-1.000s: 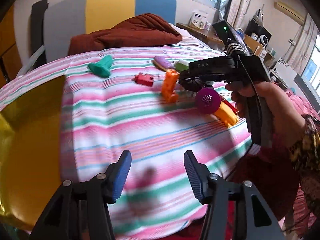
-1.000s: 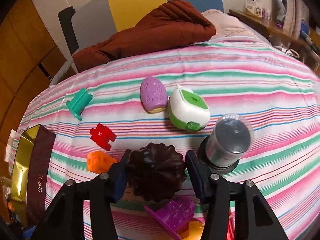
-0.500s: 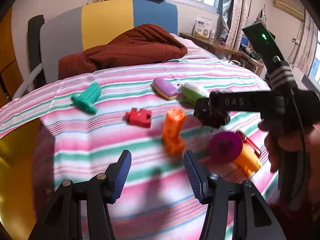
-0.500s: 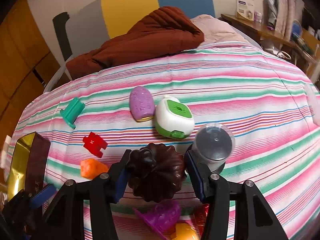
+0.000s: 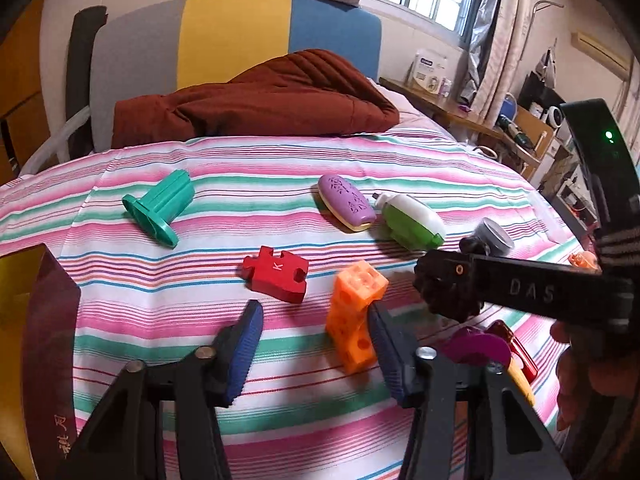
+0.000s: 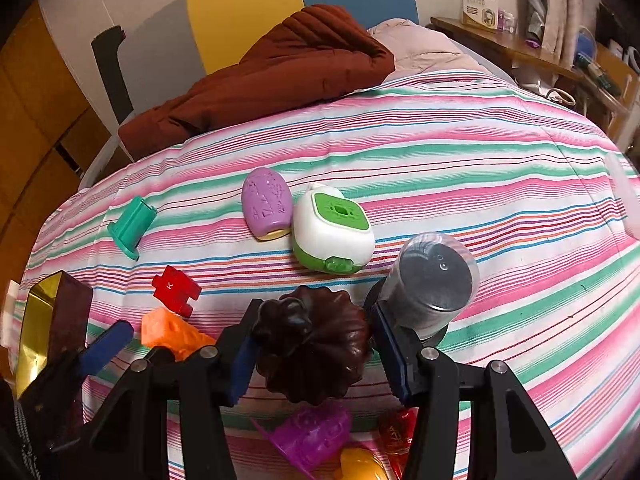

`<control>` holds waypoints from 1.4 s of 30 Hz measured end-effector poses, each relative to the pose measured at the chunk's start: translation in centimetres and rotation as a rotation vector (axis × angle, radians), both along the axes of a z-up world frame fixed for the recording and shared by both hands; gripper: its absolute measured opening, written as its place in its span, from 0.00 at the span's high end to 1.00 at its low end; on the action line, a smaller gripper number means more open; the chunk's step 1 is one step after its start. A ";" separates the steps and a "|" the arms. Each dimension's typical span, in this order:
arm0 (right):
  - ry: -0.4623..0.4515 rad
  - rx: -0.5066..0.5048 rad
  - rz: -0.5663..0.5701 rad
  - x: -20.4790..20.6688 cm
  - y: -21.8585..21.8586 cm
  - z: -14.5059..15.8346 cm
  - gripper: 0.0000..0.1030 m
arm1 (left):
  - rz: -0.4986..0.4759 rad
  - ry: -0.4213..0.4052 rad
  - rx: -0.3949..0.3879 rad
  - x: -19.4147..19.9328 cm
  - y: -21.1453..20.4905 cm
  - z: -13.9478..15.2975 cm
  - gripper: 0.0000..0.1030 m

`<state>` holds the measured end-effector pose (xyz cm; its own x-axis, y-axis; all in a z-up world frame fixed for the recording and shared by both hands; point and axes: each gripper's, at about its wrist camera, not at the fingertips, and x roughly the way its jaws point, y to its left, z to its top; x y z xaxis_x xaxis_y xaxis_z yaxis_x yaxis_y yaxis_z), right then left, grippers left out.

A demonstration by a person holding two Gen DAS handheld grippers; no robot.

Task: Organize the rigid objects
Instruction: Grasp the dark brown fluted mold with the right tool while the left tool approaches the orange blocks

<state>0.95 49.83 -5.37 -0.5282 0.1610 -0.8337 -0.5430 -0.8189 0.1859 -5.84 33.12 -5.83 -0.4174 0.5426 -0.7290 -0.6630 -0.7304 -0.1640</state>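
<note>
Right gripper [image 6: 312, 344] is clamped on the dark fluted mold [image 6: 314, 344] mid-bed, grey-capped jar [image 6: 430, 280] crowding its right. Left gripper [image 5: 316, 344], jaws just closing, isn't squeezing the orange block [image 5: 352, 312] yet.

"K" on red puzzle piece [image 5: 276, 275]; "DAS" on right tool [image 5: 448, 288].

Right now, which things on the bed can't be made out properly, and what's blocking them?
- Red piece, right wrist view: mostly behind the right tool and the dark mould it grips.
- Yellow piece, same view: cut off by the bottom edge.
- Gold box, left wrist view: cut by the left edge, inside unseen.
- Orange block: blurred; contact with the left tool unclear.
</note>
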 end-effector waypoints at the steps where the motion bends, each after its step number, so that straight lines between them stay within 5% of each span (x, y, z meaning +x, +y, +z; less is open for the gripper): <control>1: 0.001 0.000 0.000 0.0 0.0 0.0 0.47 | -0.013 0.003 0.000 0.1 -0.2 -0.1 0.65; 11: -0.007 0.005 0.004 -0.2 -0.2 -0.1 0.47 | 0.013 -0.047 0.018 1.1 -3.8 -1.3 0.66; 16: -0.008 0.004 -0.006 0.0 0.1 -0.2 0.47 | -0.058 -0.021 0.063 1.9 -2.2 0.3 0.53; 23: -0.019 -0.011 -0.029 0.3 0.8 -0.5 0.47 | -0.031 0.046 0.065 0.5 1.7 3.0 0.51; 27: -0.020 -0.016 -0.038 0.4 1.1 -0.6 0.47 | -0.030 -0.024 0.030 -1.2 2.1 1.9 0.71; 39: -0.028 -0.014 -0.033 0.4 1.0 -0.7 0.47 | 0.060 -0.089 0.060 1.8 -7.2 -1.3 0.76; 42: -0.028 -0.018 -0.027 0.3 0.8 -0.7 0.47 | 0.030 -0.066 0.079 2.9 -7.8 -1.4 0.58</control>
<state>1.25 50.65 -6.07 -0.5005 0.1596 -0.8509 -0.5703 -0.8003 0.1853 -2.95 25.34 -7.24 -0.3866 0.5874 -0.7110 -0.6271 -0.7327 -0.2644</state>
